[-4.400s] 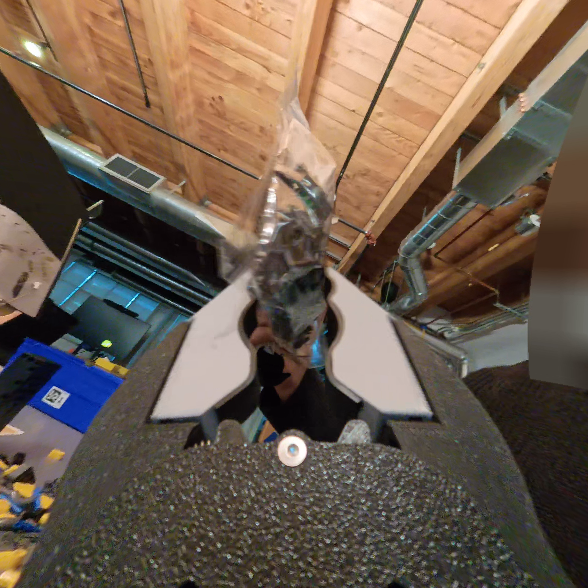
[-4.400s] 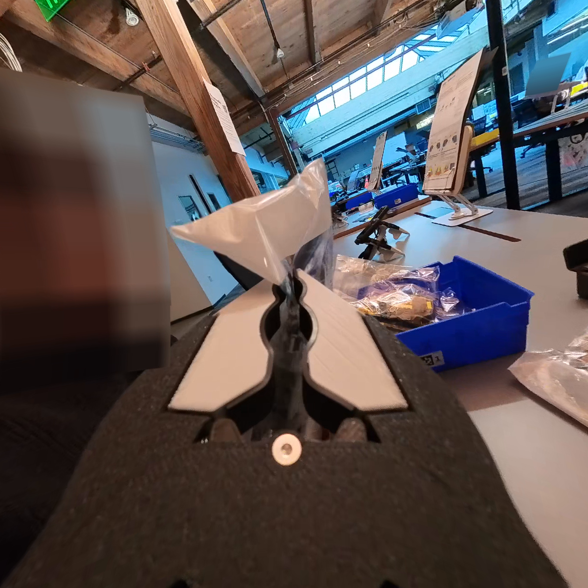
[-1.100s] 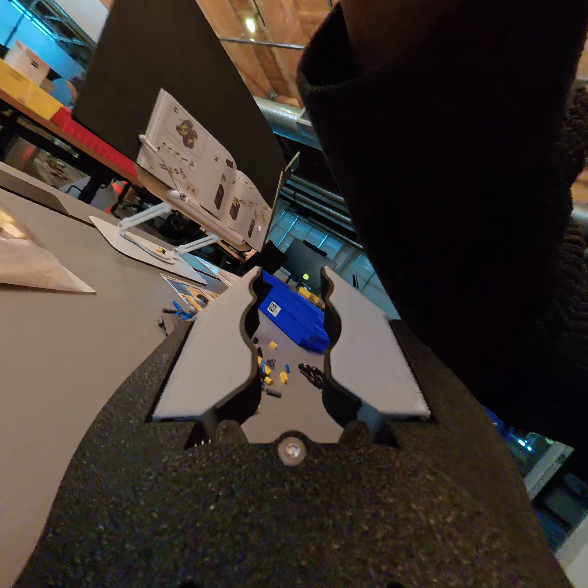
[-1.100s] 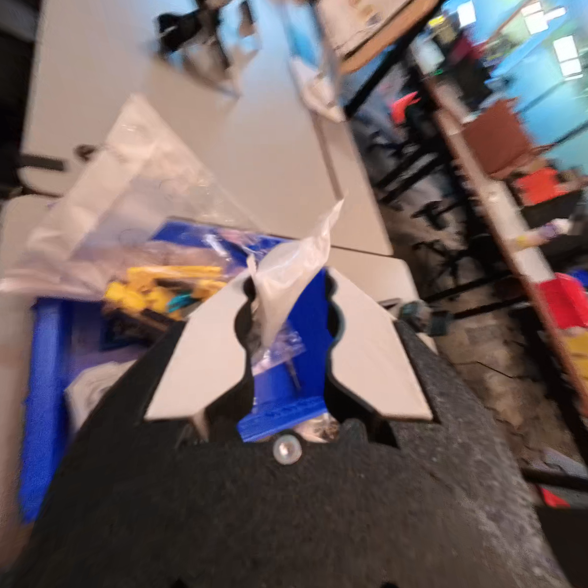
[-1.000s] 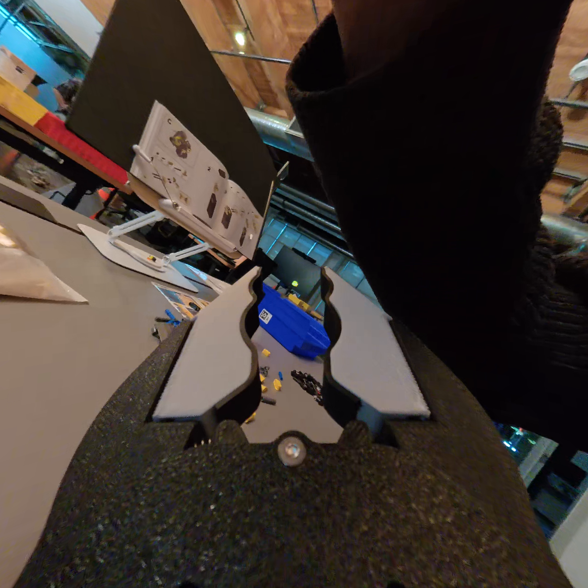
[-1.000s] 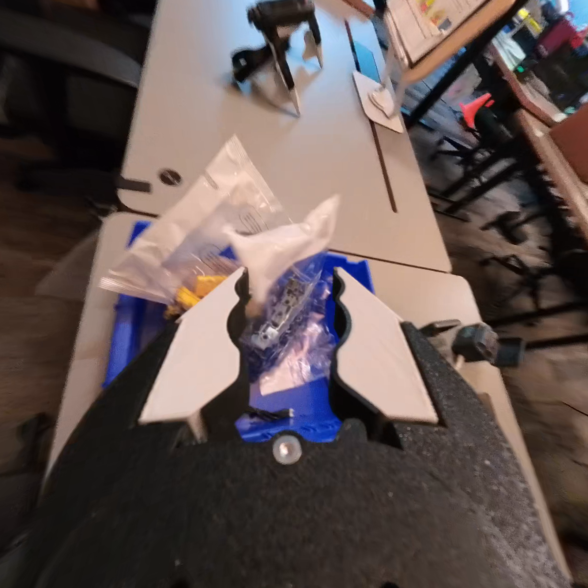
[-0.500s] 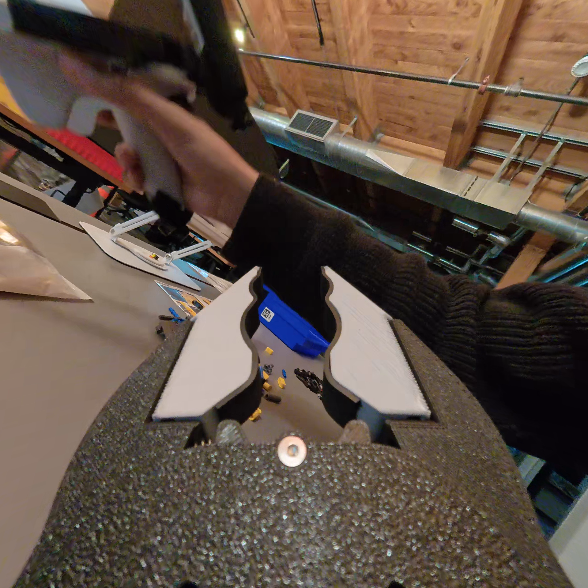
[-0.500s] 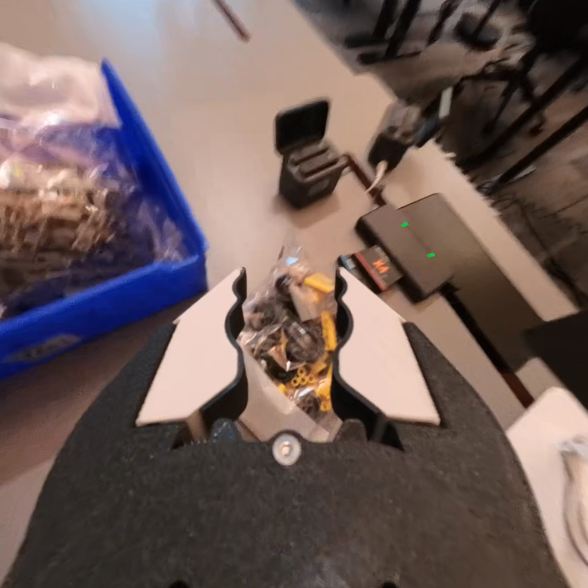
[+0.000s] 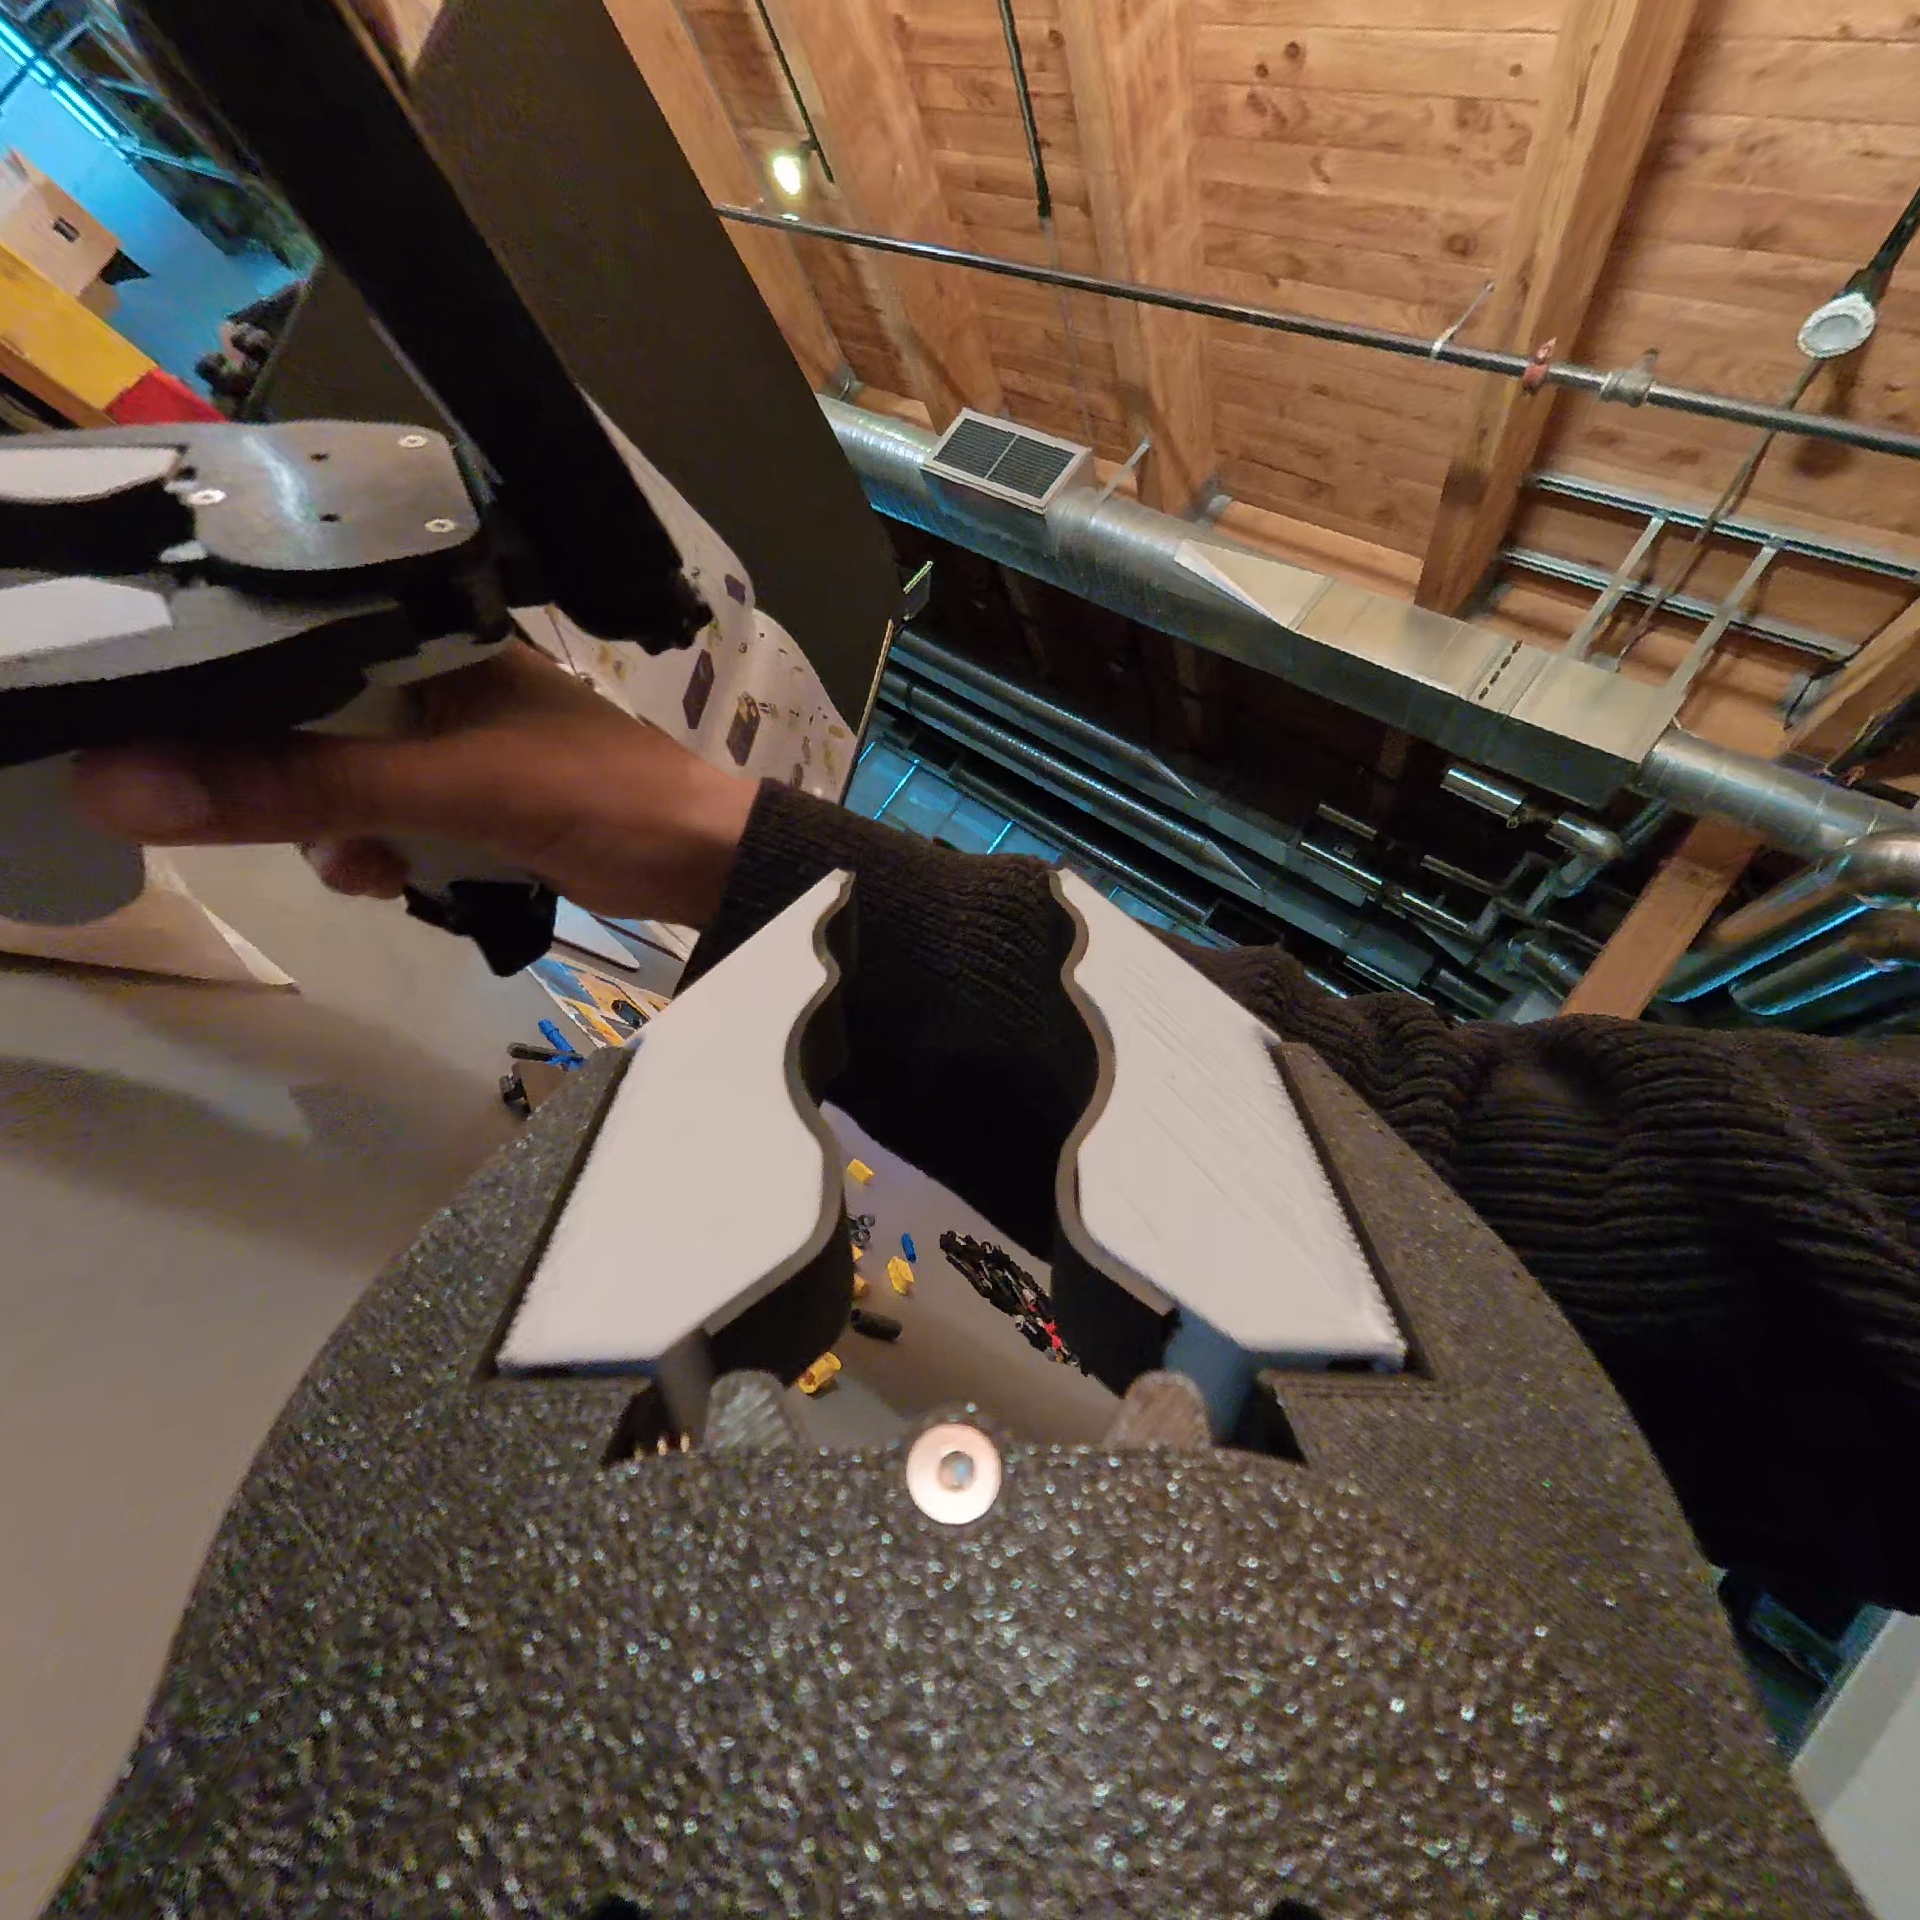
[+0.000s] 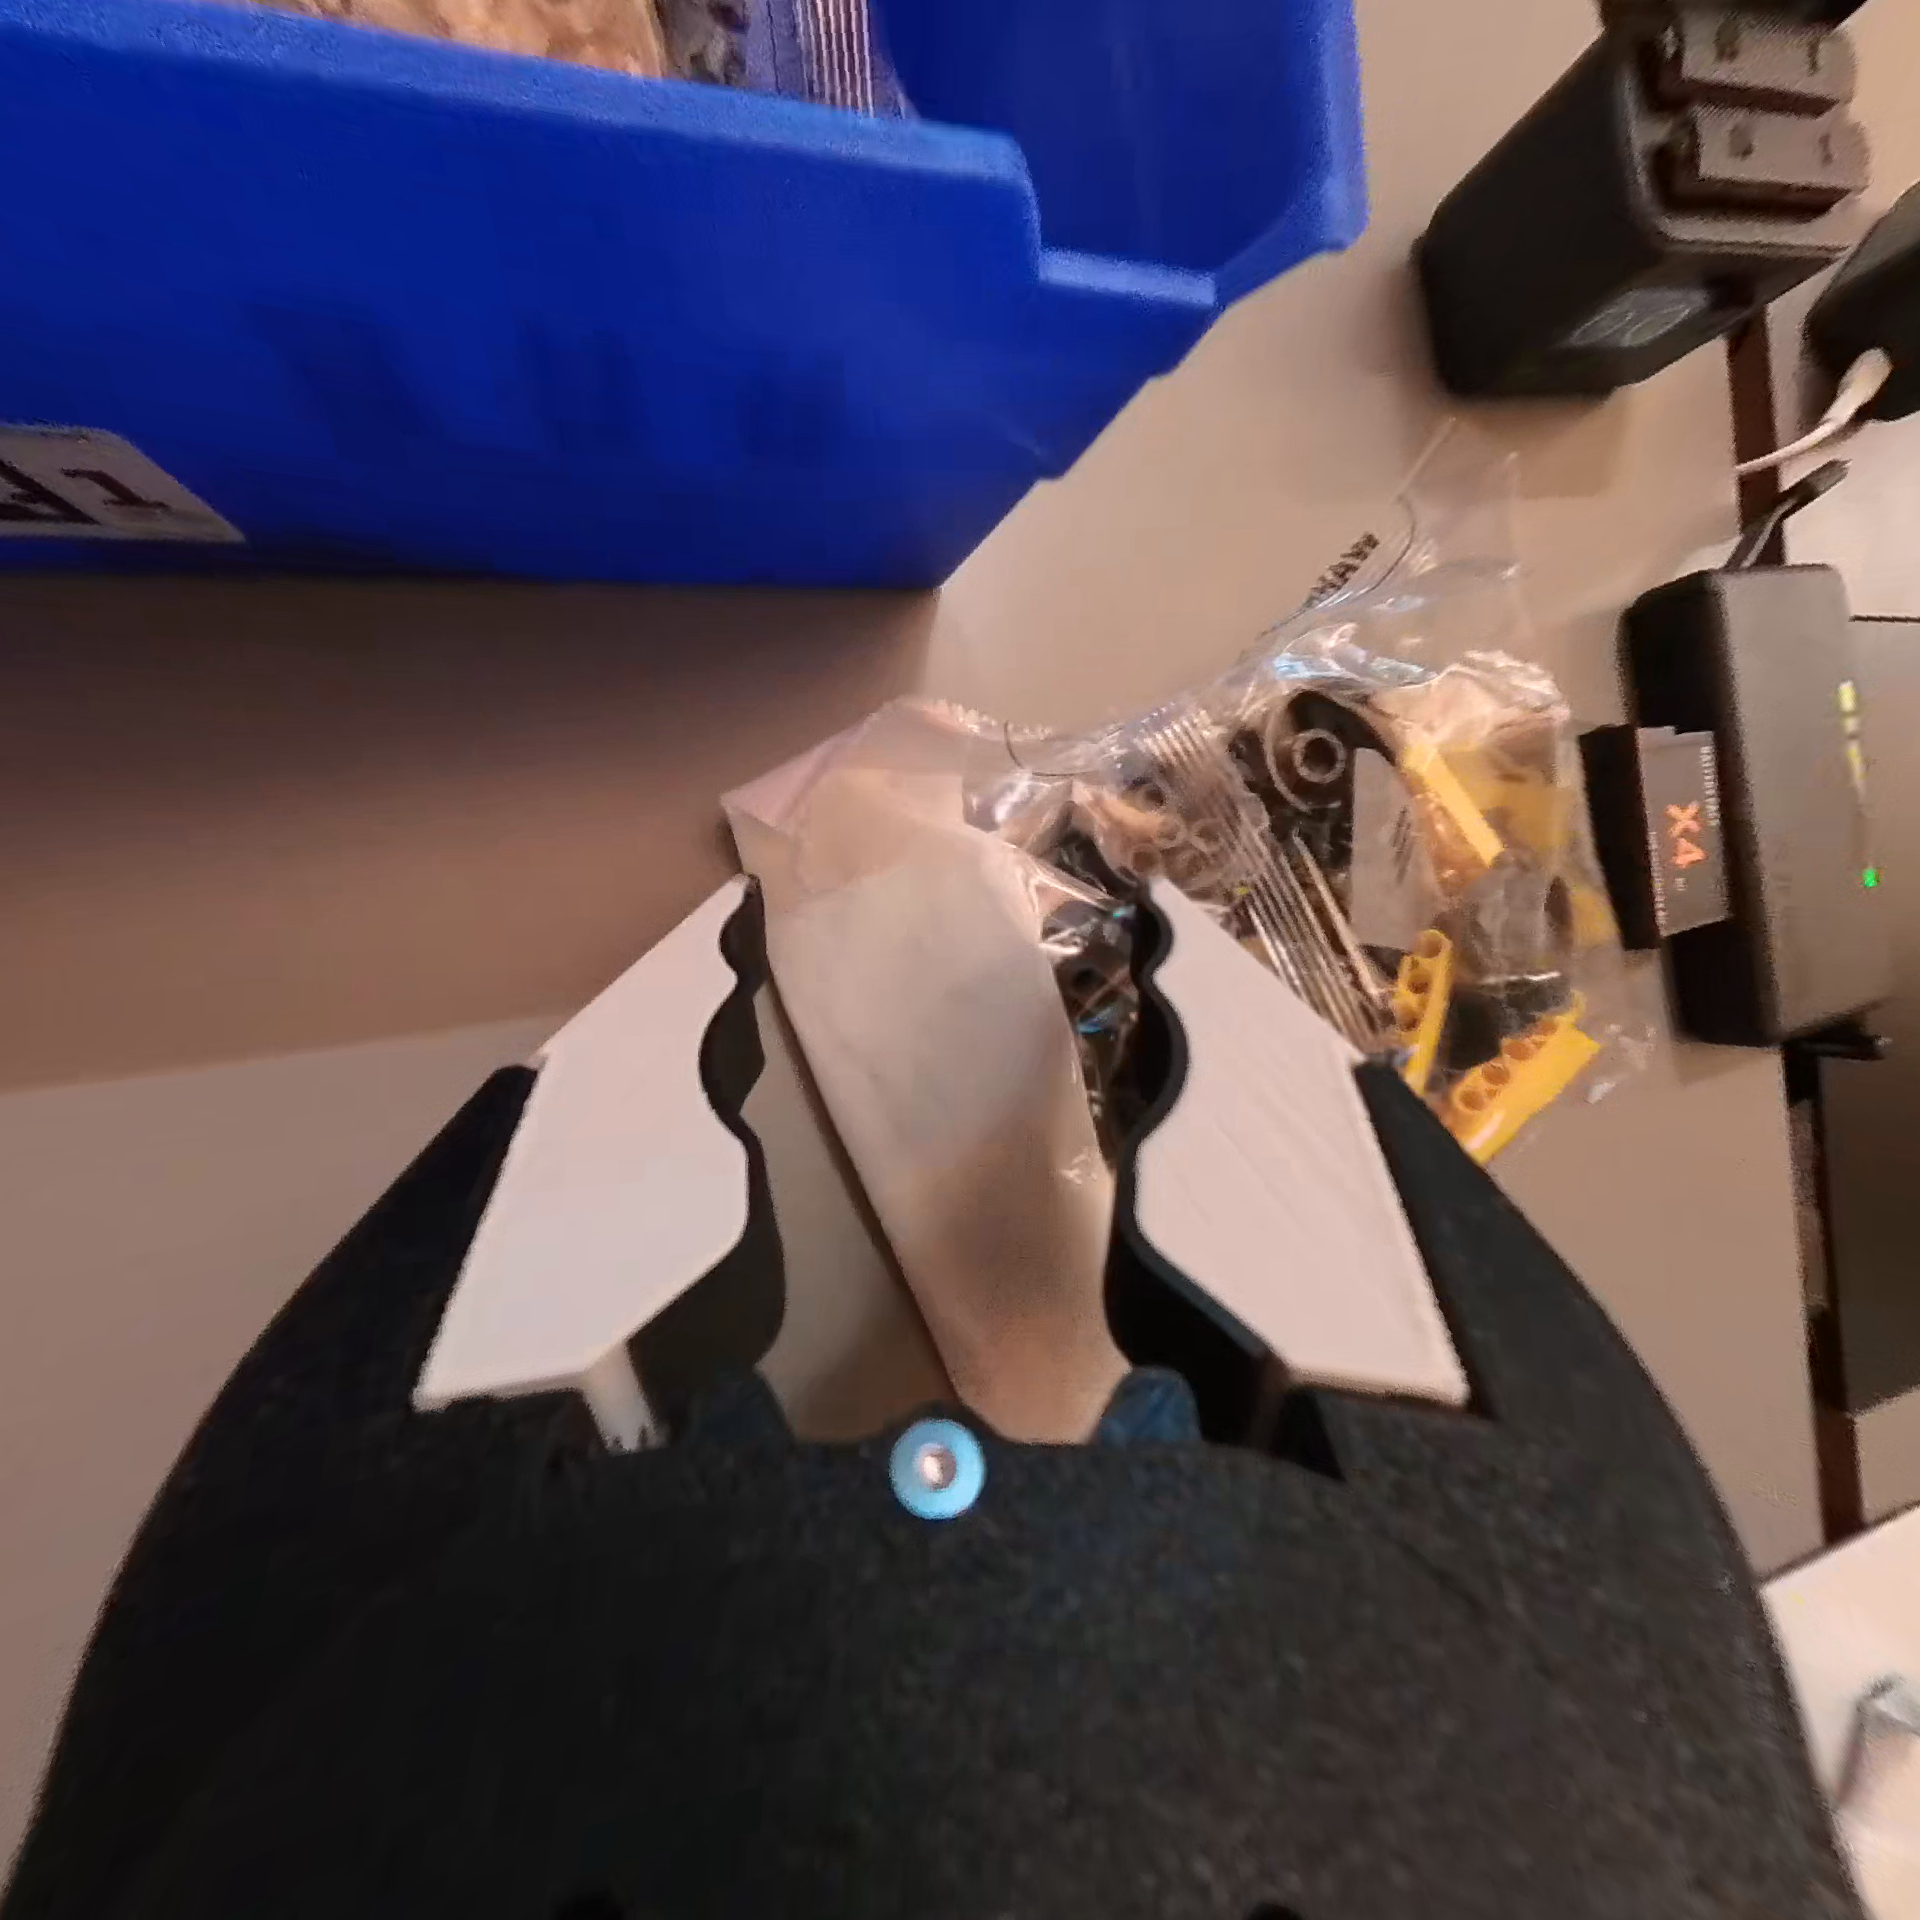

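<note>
My right gripper [image 10: 948, 888] is open, low over the table [image 10: 312, 831]. Its fingers straddle the flat end of a clear plastic bag [image 10: 1351, 831] of black and yellow building pieces that lies on the table. My left gripper [image 9: 951, 894] is open and empty, held above the table [image 9: 208, 1195]. A dark sleeve [image 9: 1558, 1195] crosses just beyond its fingertips. Small loose yellow, blue and black pieces [image 9: 894, 1268] lie on the table below it. The right gripper also shows in the left wrist view [image 9: 62, 540], held in a hand at the upper left.
A blue bin [image 10: 520, 312] with bagged pieces stands just beyond the bag. A black case [image 10: 1621, 187] and a black charger box [image 10: 1766, 810] sit to the bag's right. An open booklet on a stand [image 9: 727, 686] is behind the hand. To reach the black case [image 10: 1621, 187] in a straight line is about 15 centimetres for my right fingers, about 40 centimetres for my left.
Both grippers held a small bag; the left let go and the right dropped it over the blue bin. The right then swung down over the bag on the table.
</note>
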`<state>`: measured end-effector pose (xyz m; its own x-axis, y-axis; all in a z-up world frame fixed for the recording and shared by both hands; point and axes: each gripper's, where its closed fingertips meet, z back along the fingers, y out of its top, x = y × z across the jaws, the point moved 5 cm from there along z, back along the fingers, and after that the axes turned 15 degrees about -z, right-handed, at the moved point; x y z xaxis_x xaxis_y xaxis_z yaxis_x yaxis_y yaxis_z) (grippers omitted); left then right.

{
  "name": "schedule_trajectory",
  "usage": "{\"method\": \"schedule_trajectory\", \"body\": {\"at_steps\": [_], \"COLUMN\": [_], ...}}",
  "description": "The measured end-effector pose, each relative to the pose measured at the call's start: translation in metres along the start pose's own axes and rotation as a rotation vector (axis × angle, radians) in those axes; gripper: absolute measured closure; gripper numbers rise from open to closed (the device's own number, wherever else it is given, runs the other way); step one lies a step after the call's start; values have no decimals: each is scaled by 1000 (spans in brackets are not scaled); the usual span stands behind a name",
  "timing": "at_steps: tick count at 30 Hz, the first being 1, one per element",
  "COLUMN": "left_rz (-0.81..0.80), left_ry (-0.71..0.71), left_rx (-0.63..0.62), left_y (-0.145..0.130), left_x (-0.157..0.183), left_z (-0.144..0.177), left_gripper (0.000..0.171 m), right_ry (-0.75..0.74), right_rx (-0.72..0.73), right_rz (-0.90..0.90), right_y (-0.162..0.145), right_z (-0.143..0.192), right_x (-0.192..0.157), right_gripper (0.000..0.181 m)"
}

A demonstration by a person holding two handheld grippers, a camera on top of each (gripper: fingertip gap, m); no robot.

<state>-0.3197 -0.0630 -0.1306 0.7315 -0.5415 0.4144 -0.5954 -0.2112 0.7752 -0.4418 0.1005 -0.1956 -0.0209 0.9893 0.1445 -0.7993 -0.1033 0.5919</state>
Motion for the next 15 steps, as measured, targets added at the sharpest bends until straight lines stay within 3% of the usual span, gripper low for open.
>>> {"method": "schedule_trajectory", "body": {"at_steps": [6, 9, 12, 15], "left_rz": [-4, -4, -4, -4], "left_ry": [-1, -4, -8, -14], "left_rx": [1, 0, 0, -3], "left_y": [-1, -1, -1, -1], "left_x": [0, 1, 1, 2], "left_z": [0, 0, 0, 0], "left_gripper": [137, 137, 137, 137], "right_ry": [-1, -38, -33, -13], "right_rx": [-17, -52, 27, 213], "right_rz": [1, 17, -1, -85], "right_y": [-2, -4, 3, 21], "right_z": [-5, 0, 19, 63], "right_x": [1, 5, 7, 10], "right_gripper": [117, 153, 177, 180]}}
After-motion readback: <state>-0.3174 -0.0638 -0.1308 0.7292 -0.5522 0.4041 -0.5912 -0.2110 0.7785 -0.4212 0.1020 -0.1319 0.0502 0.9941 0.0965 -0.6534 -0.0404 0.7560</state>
